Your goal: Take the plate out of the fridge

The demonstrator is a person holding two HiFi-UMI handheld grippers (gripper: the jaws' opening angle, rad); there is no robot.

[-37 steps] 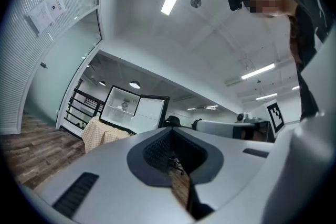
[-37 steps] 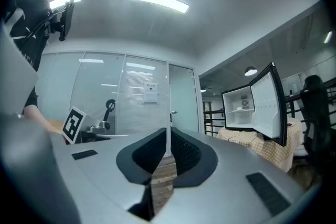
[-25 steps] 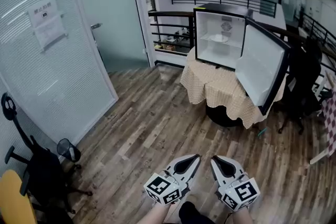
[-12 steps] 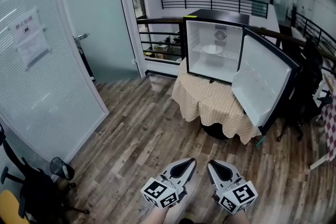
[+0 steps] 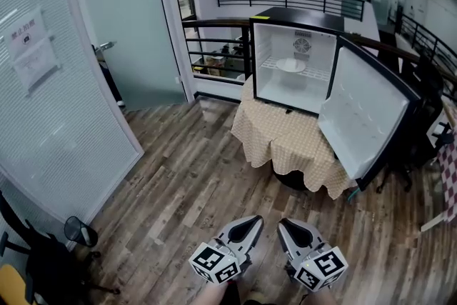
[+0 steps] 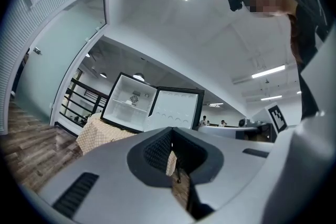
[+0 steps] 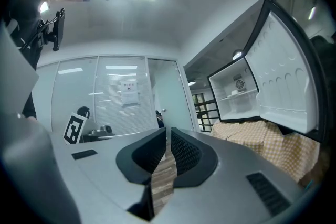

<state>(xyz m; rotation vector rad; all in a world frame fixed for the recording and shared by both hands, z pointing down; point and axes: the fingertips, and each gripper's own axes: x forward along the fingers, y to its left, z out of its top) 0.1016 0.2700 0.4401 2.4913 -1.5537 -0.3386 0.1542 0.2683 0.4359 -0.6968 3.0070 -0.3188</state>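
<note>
**Q:** What occupies the left of the head view?
**A:** A ribbed glass partition bearing a paper notice, with a black office chair at its foot. Plank flooring runs from there across the room.

**Q:** Where are the two tools, and how do their fingers stand?
**A:** Both are at the lower edge, over the floor and well apart from the fridge. The left gripper points forward; in its own view its fingers are drawn together, leaving only a thin slit with nothing in it. The right gripper, just beside it, shows the same: fingers narrow, a sliver of floor visible between them, nothing held.

**Q:** And the task's thing?
**A:** The plate, white, rests on the upper wire shelf inside the fridge. That small black-cased fridge stands on a round worktop draped with a checked cloth.

**Q:** What lies furthest right?
**A:** The fridge door, swung wide open toward the viewer, its white inner face showing. Dark railings stand behind the fridge.
</note>
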